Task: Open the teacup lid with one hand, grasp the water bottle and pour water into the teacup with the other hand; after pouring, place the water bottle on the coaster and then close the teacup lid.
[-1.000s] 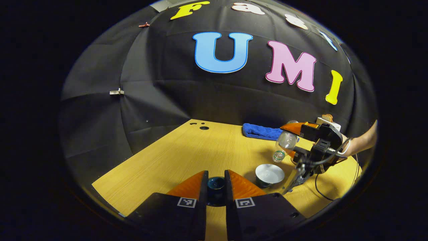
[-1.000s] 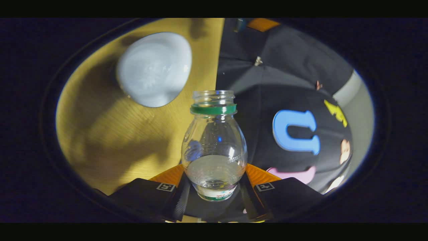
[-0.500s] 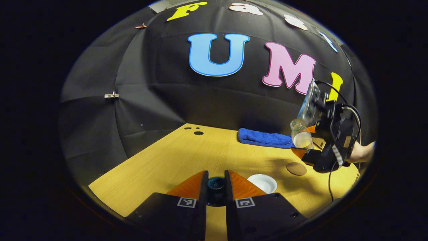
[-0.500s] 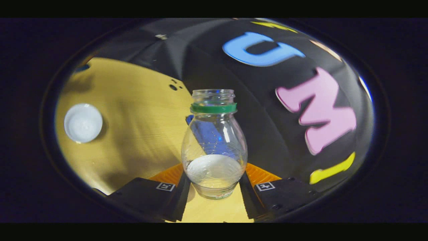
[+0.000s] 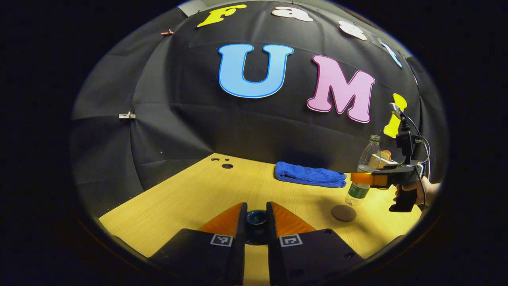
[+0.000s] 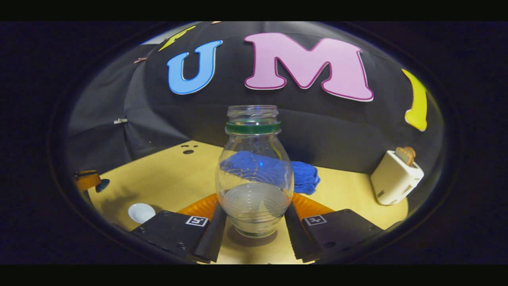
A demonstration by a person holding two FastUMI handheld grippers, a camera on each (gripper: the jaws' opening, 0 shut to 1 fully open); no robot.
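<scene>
Black cloth backs a pale wooden table (image 5: 222, 186), and a folded blue towel (image 5: 307, 174) lies along its far edge. Left tongs (image 5: 256, 220) are closed tight on the dark teacup lid (image 5: 256, 217), both fingers pressing its sides, lid held up off the table. Over on the right of the left gripper view, the right tongs (image 5: 359, 178) carry the water bottle (image 5: 363, 171), nearly upright, its base hanging just above and beside the round brown coaster (image 5: 343, 213); a hand (image 5: 426, 186) grips the handle. From the right gripper view, those right tongs (image 6: 254, 222) clamp the clear water bottle (image 6: 254, 174) on both sides low on its body, cap off, green ring at the neck, a little water in the bottom. White teacup (image 6: 141, 212) sits open on the table at lower left, well apart from the bottle. A cream toaster (image 6: 395, 176) stands at the right.
</scene>
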